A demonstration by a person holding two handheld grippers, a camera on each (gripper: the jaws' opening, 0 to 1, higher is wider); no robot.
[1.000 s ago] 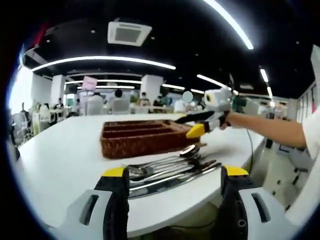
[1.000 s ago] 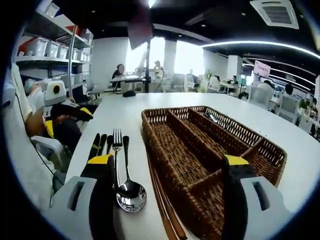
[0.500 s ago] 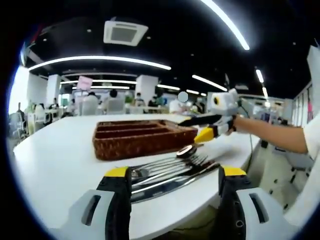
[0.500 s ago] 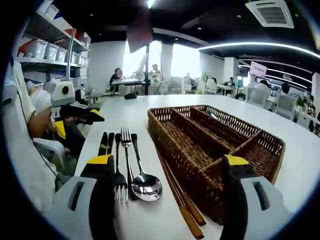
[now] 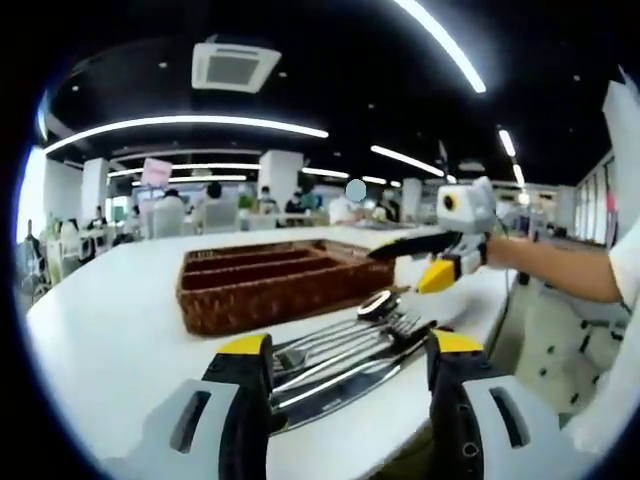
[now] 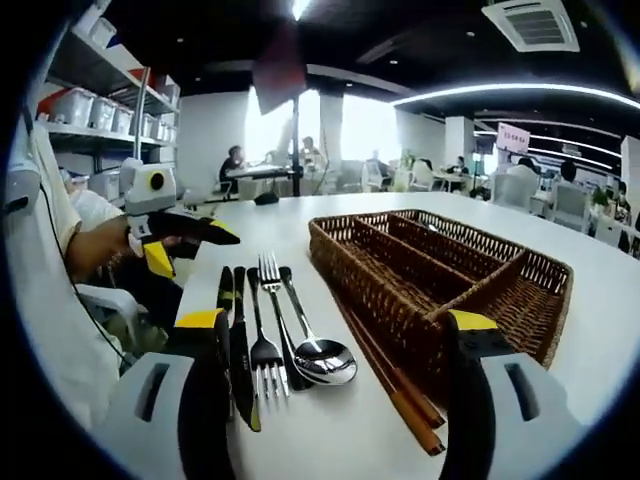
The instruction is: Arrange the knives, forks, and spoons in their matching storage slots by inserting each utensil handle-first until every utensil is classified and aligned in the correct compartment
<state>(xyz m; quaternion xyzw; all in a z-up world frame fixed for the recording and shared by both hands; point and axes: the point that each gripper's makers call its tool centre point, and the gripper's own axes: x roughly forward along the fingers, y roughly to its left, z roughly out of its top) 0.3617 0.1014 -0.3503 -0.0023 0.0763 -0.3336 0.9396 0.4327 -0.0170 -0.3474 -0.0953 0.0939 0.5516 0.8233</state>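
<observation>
In the right gripper view the left gripper point(image 6: 215, 240) sits at about nine o'clock, held in a person's hand just off the table edge, its yellow-tipped jaws slightly parted with nothing between them. Moving toward centre, the utensils lie side by side on the white table point(image 6: 330, 440), handles pointing away from the camera: a knife point(image 6: 240, 350) at seven o'clock, a fork point(image 6: 264, 345) just beside it, then a spoon point(image 6: 318, 350) whose bowl touches or nearly touches the fork's head. At about five o'clock a pair of wooden chopsticks point(image 6: 392, 395) runs along the near wall of the wicker tray point(image 6: 450, 290), which fills the three o'clock side; its long compartments look mostly bare, though a small item far back is too blurred to name. The right gripper point(image 6: 335, 330) has its jaws spread wide and bare, straddling the cutlery. In the left gripper view the same cutlery cluster point(image 5: 340, 350) lies between that gripper's own wide, bare jaws. The risk, as I judge it, lies in the crowding: closing on one utensil could drag its neighbour or pinch two at once. The thin flat handles offer little to grip, and the chopsticks against the tray wall could be nudged or block a clean insertion.
</observation>
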